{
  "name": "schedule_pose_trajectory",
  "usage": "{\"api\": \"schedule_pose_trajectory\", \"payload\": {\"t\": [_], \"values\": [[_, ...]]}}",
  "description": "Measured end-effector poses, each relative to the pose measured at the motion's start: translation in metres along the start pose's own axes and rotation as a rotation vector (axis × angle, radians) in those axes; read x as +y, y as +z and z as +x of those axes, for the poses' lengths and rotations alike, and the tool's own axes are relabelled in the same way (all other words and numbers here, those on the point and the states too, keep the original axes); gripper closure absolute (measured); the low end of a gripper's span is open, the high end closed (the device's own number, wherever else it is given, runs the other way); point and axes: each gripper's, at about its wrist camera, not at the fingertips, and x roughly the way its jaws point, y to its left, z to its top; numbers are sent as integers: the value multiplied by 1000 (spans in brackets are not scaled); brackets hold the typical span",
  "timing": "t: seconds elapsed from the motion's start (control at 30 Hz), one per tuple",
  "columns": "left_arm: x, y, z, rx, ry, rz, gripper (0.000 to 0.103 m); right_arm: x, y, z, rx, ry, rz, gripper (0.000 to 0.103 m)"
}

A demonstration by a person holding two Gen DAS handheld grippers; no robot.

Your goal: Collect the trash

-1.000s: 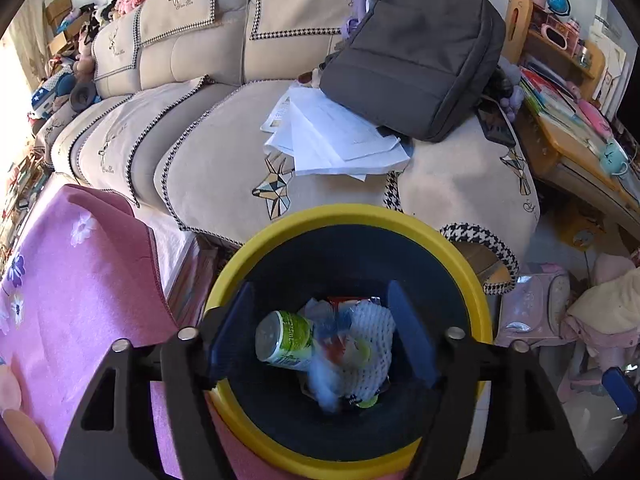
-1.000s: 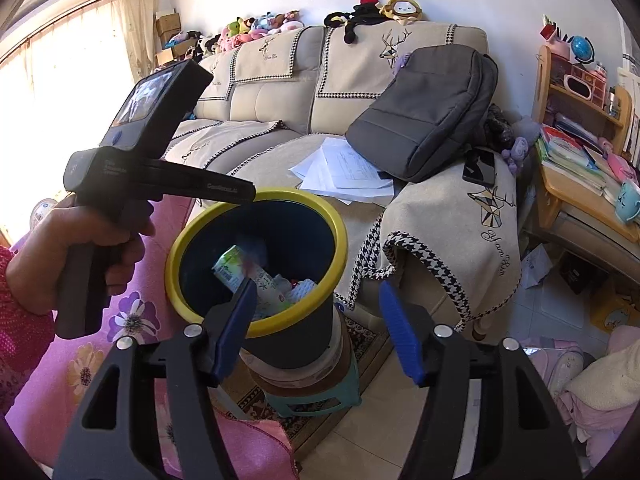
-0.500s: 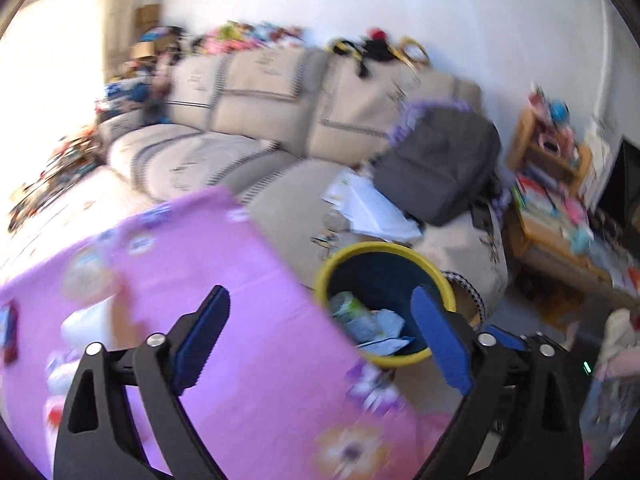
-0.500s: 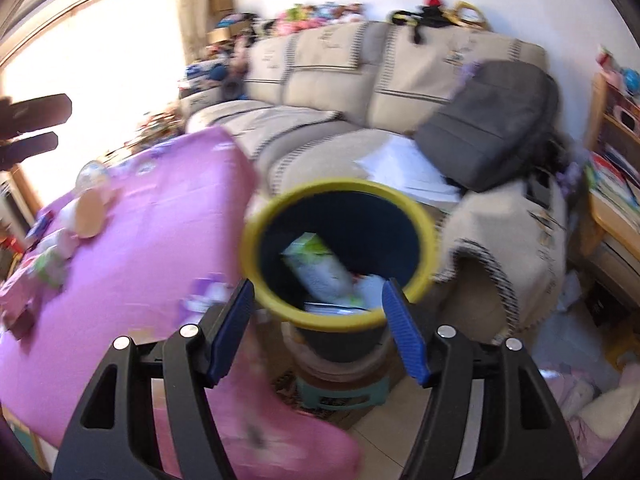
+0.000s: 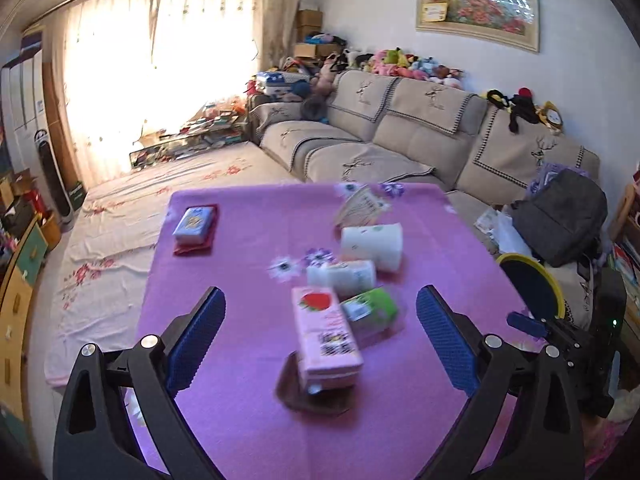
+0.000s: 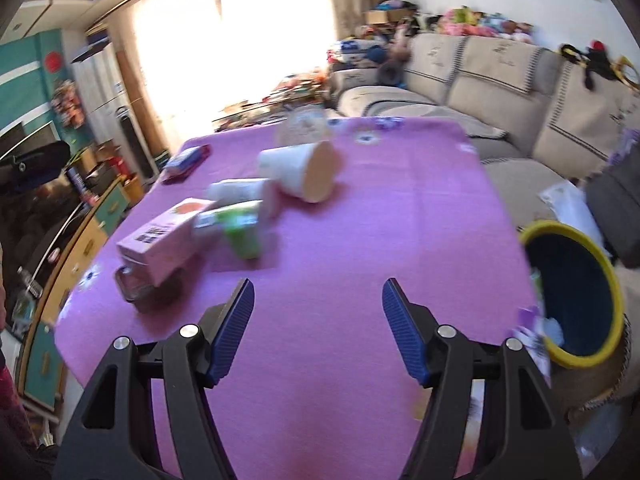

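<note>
Both your grippers, left [image 5: 320, 334] and right [image 6: 318, 330], face the table [image 5: 256, 420] with fingers apart and empty, ready for the carton [image 5: 326, 338] at twelve o'clock; bin [image 6: 576, 292] waits at three o'clock.

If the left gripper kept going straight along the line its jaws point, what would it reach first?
Most likely the pink strawberry carton lying on the purple tablecloth. It sits nearest, between the open, empty jaws of the left gripper, ahead of the green carton. The picture is blurred, so depth is uncertain.
</note>
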Motion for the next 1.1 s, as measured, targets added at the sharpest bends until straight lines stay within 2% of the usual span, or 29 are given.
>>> {"api": "schedule_pose_trajectory", "payload": {"t": [0.1, 0.23, 0.5, 0.8, 0.9, 0.97, 1.1], "values": [[24, -12, 1, 22, -1, -41, 8, 28, 9, 20, 7, 42, -61, 30], [46, -24, 7, 49, -14, -98, 8, 59, 18, 47, 26, 34, -139, 24], [58, -26, 4, 39, -30, -118, 8, 73, 31, 89, 82, 18, -155, 24], [64, -28, 14, 60, -32, -140, 8, 78, 36, 112, 121, -4, -177, 24], [66, -29, 17, 65, -32, -144, 8, 79, 36, 116, 133, 1, -174, 27], [65, -30, 19, 69, -33, -145, 8, 79, 36, 119, 146, 22, -166, 34], [65, -32, 21, 72, -34, -144, 8, 77, 35, 117, 146, 28, -145, 34]]}}
